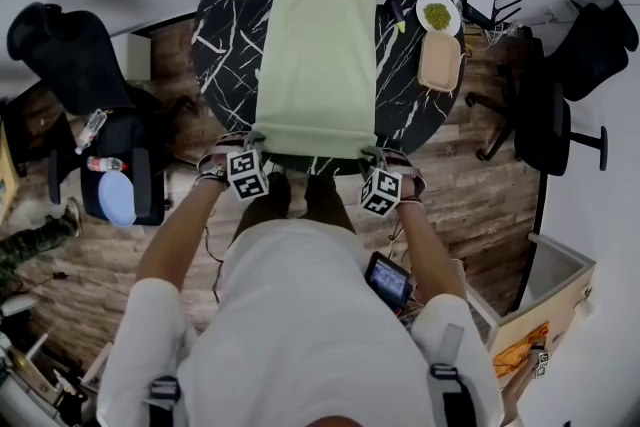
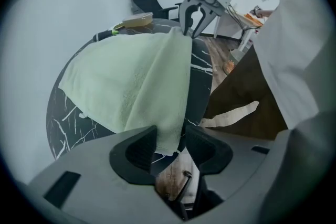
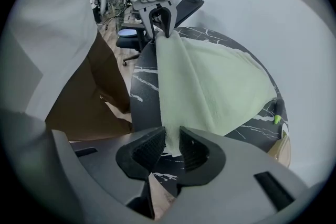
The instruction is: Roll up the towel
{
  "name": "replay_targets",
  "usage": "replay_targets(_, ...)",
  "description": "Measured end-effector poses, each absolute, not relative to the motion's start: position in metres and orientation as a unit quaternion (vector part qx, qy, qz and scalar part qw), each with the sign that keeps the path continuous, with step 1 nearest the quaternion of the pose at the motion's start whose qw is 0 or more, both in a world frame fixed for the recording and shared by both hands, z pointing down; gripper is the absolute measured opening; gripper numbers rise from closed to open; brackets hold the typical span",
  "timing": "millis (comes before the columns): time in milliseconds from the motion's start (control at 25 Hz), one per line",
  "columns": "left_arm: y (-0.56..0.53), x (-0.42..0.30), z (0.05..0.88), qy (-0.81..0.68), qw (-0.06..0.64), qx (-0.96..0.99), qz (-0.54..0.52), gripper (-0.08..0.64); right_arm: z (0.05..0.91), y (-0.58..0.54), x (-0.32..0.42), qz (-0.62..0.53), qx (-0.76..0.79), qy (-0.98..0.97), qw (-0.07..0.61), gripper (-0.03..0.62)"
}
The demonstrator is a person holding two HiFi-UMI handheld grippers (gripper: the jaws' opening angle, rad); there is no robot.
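Observation:
A pale green towel [image 1: 318, 55] lies lengthwise on the round black marble table [image 1: 225, 25]; its near edge is lifted off the table's front rim. My left gripper [image 1: 252, 143] is shut on the towel's near left corner [image 2: 168, 113], which hangs between the jaws [image 2: 170, 141]. My right gripper [image 1: 376, 155] is shut on the near right corner [image 3: 170, 123], pinched between its pads [image 3: 170, 141]. Each gripper view shows the other gripper: the right gripper [image 2: 190, 26] and the left gripper [image 3: 161, 23] both hold the raised edge taut between them.
A white plate of green food [image 1: 437, 15], a tan dish [image 1: 440, 62] and a green-tipped pen [image 1: 398, 15] sit on the table's right side. Black office chairs stand at the left [image 1: 70, 55] and right [image 1: 545, 115]. The person stands against the table's front.

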State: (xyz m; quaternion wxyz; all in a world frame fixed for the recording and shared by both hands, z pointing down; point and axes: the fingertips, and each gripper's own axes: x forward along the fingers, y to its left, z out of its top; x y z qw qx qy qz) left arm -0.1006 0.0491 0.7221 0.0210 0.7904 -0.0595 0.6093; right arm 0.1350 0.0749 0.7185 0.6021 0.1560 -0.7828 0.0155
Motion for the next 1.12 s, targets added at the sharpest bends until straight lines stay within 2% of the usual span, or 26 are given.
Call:
replay_targets(120,0.049,-0.100,0.723,-0.048,0.021,0.789,0.612,0.169,0.721,0.073,0.135,0.024,0.159,-0.782,0.602,0.066)
replay_targets(200,0.046,-0.100,0.722,-0.052,0.019,0.790,0.611,0.162,0.721,0.070,0.136,0.030,0.165,-0.781,0.601,0.026)
replay_targets(240,0.044,-0.100,0.721,-0.059,0.016,0.790,0.610,0.141,0.721,0.069,0.136,0.035,0.167,-0.781,0.600,0.017)
replay_targets(280,0.041,-0.101,0.721,-0.065,0.012,0.789,0.610,0.058,0.721,0.069,0.136,0.038,0.168,-0.781,0.600,0.014)
replay_targets(360,0.038,-0.101,0.722,-0.068,0.011,0.787,0.613,0.043,0.722,0.069,0.135,0.044,0.171,-0.782,0.598,0.011)
replay_targets(760,0.048,-0.103,0.713,-0.054,0.007,0.791,0.610,0.026,0.713,0.075,0.137,0.066,0.178,-0.784,0.591,0.006)
replay_targets(1120,0.104,-0.106,0.697,-0.017,0.016,0.800,0.600,0.026,0.696,0.127,0.134,0.094,0.146,-0.792,0.585,0.006)
